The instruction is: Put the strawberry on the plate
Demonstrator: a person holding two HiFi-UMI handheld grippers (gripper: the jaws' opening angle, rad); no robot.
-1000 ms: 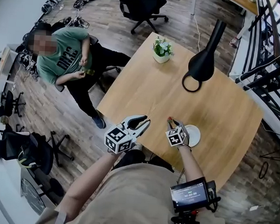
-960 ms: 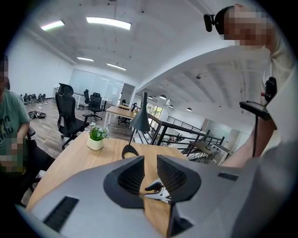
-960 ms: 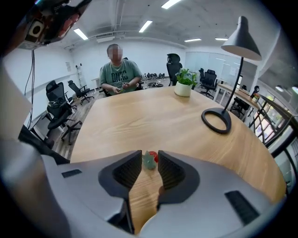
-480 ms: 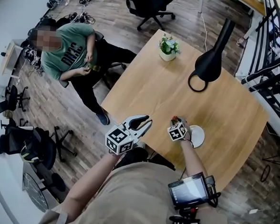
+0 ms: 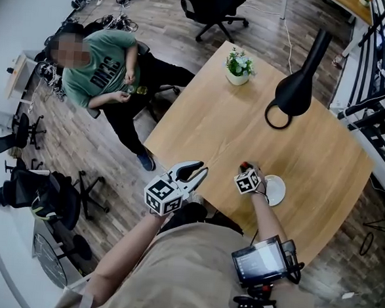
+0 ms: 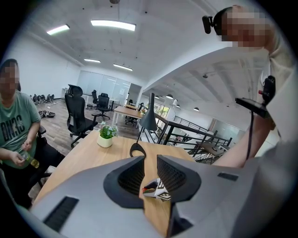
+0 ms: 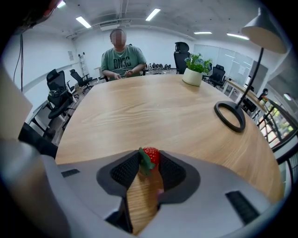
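— While the head view takes in both grippers, where does it put the strawberry [image 5: 244, 165]?

— Only as a red speck at the tips of the right gripper [image 5: 245, 167], low over the wooden table [image 5: 234, 120] and just beside the white plate [image 5: 280, 191]. It is not on the plate.

— And the grip itself?

— That takes the right gripper view. There the strawberry sits between the two tips with a green leaf drooping beside it. Both pads lie against its sides, so the claw is pinching it. The plate falls outside that view. What it gives instead is the long table top, a black lamp's ring base [image 7: 229, 116], a potted plant [image 7: 194, 74] and a seated person in a green shirt [image 7: 122, 60] at the far edge.

— What about the left gripper [image 5: 203, 168]?

— From above it hangs at the table's near edge, well apart from the plate. Its own view shows the jaws spread, with nothing between them. Through the gap, farther off, are the right gripper's marker cube [image 6: 161, 192] and a bit of red beside it.
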